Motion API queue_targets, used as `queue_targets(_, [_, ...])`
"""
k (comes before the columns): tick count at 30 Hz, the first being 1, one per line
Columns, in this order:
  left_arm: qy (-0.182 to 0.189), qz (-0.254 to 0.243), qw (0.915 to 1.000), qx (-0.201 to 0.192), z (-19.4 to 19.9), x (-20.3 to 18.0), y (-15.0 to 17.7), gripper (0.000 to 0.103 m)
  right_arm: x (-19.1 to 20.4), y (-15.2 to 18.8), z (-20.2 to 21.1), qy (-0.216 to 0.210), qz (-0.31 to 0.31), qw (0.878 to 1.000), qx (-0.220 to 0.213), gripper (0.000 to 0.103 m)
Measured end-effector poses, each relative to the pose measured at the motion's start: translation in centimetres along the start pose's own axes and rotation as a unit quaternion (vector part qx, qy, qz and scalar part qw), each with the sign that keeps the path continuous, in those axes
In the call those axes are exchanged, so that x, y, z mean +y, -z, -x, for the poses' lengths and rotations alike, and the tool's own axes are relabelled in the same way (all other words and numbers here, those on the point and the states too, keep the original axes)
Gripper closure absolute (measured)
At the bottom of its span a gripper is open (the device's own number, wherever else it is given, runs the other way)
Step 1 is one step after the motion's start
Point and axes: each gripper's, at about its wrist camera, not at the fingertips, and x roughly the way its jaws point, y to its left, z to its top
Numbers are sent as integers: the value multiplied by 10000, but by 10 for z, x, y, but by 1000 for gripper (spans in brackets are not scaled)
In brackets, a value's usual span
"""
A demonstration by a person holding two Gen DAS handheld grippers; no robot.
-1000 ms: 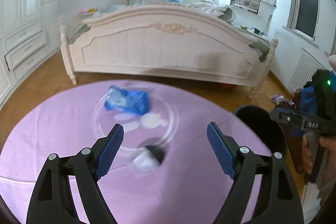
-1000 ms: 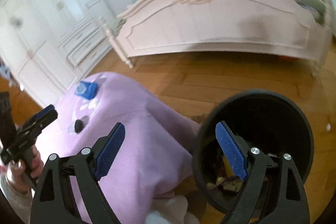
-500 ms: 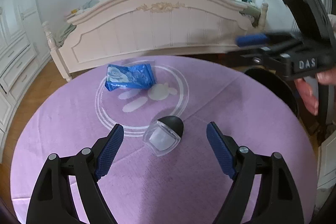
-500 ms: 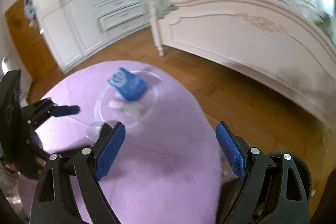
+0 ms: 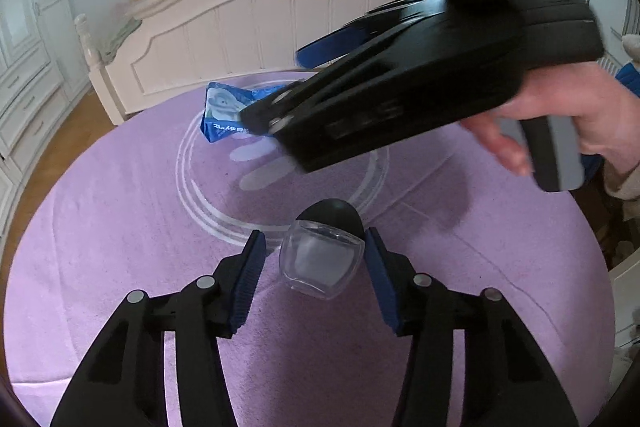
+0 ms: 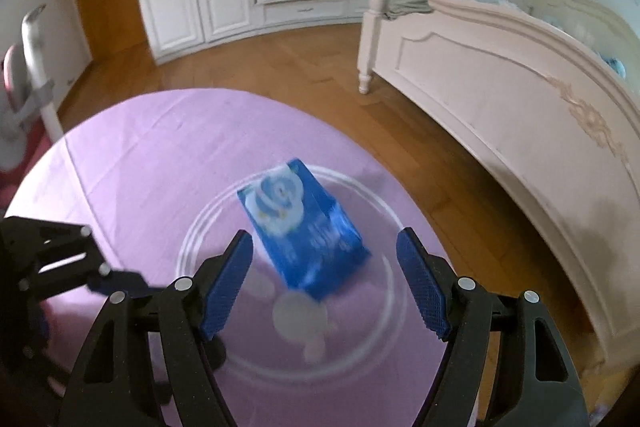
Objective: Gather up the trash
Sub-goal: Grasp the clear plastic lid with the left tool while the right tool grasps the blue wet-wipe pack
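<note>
Blocking much of the left view at 1 o'clock: right hand-held gripper (image 6: 324,285), blurred, jaws closing around blue packet (image 6: 302,231) on purple worktop (image 5: 120,227), pads not yet touching. At 6 o'clock, left hand-held gripper (image 5: 314,281) closing around clear plastic cup (image 5: 322,263), contact unclear.

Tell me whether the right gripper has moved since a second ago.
Yes. The right gripper swung from above the black bin to over the purple table, now framing the blue packet.

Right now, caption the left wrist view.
Left gripper closing around clear cup; right gripper reaches blue packet.
</note>
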Motion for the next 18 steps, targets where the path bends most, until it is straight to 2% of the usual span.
queue_targets(3, [49,65,10000,-12,0,4,0,55,4,-5,-11,17,132,9998,152,29])
queue_targets(7, [66,139,9999,-23,1,7,-1,57,15,-6,-27,278,438,9978,406,29])
queue_targets(8, [58,152,9999,-25,1,8,-1,57,15,-5,-26,269,436,9980,380,31])
queue_targets(9, [56,159,9999,-24,1,9,-2,57,14,-4,-27,166,386,9983,407,42])
queue_targets(11, [32,175,9998,-28,0,10,-3,59,9,-3,-25,143,219,9987,431,48])
queue_targets(12, [17,190,9998,-30,0,10,-3,62,7,-2,-23,122,156,9988,451,50])
queue_targets(15, [47,247,9997,-37,0,12,-3,62,0,5,-15,39,-74,9990,440,55])
queue_targets(18, [53,293,9995,-45,2,13,-1,62,-6,15,-1,-6,-353,9988,344,55])
